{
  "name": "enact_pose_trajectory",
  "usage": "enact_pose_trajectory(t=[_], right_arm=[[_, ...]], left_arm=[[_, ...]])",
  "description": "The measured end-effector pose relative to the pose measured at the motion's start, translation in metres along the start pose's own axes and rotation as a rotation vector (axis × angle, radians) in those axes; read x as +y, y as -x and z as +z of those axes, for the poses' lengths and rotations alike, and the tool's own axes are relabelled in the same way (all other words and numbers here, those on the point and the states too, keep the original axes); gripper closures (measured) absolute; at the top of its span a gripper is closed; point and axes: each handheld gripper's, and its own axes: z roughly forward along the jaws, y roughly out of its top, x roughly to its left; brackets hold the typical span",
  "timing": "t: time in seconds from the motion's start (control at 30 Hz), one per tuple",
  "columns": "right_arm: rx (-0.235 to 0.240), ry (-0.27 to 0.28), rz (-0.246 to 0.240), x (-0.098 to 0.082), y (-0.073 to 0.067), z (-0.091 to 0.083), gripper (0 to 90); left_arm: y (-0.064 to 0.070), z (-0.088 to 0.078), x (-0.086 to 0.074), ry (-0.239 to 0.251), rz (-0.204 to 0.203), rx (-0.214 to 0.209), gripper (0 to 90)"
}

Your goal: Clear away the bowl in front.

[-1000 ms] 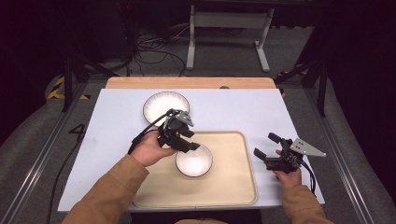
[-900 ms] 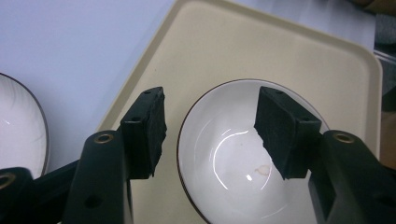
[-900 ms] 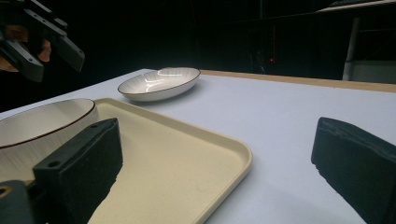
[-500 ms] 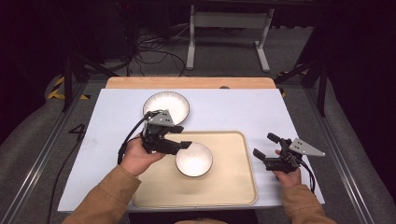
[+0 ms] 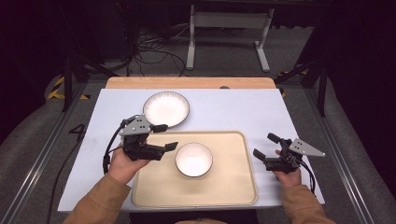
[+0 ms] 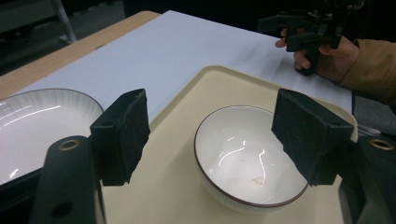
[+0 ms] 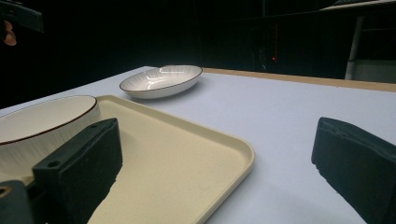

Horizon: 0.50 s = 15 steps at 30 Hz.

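High view first: the white bowl [image 5: 194,159] sits on the cream tray [image 5: 233,186], a little left of the frame's centre, standing upright with a dark rim line and nothing in it. Just left of it hangs the left gripper [image 5: 163,137], its jaws wide apart and having just been opening, with nothing between them; the bowl lies beyond the tips, apart from the pads. Seen from the left gripper view, the same bowl [image 6: 250,161] shows in the gap between the two black jaws, low and centre, with a faint mark on its inner floor.

Above the tray, toward the upper left of the table, rests a shallow ribbed plate [image 5: 166,108], also bare, close to the tray's far edge but off it. At the right edge of the frame the right gripper [image 5: 267,145] is held just off the tray's right side, jaws spread, gripping nothing.

Both dishes and the tray lie on a pale grey-white mat [image 5: 233,107] that covers the table, whose wooden edge [image 5: 187,82] shows along the far side. Beyond it the room is dim: a grey floor, loose black cables [image 5: 149,51] in the upper left, and a grey metal stand [image 5: 229,28] at top centre.
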Motion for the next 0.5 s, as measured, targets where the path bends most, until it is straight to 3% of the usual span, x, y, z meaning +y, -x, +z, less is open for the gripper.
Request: enact_pose_trajectory(t=[0.07,0.2,0.5], right_arm=[[-0.001,-0.001,-0.002,0.000,0.000,0.000,2.3],[0.000,0.000,-0.002,0.000,0.000,0.000,2.4],[0.001,0.000,-0.003,0.000,0.000,0.000,2.3]], left_arm=[[-0.001,-0.004,-0.004,0.009,0.001,0.017,25.7],[-0.005,-0.012,-0.012,0.017,-0.035,0.040,23.6],[-0.008,-0.034,-0.030,0.134,-0.082,0.078,17.8]])
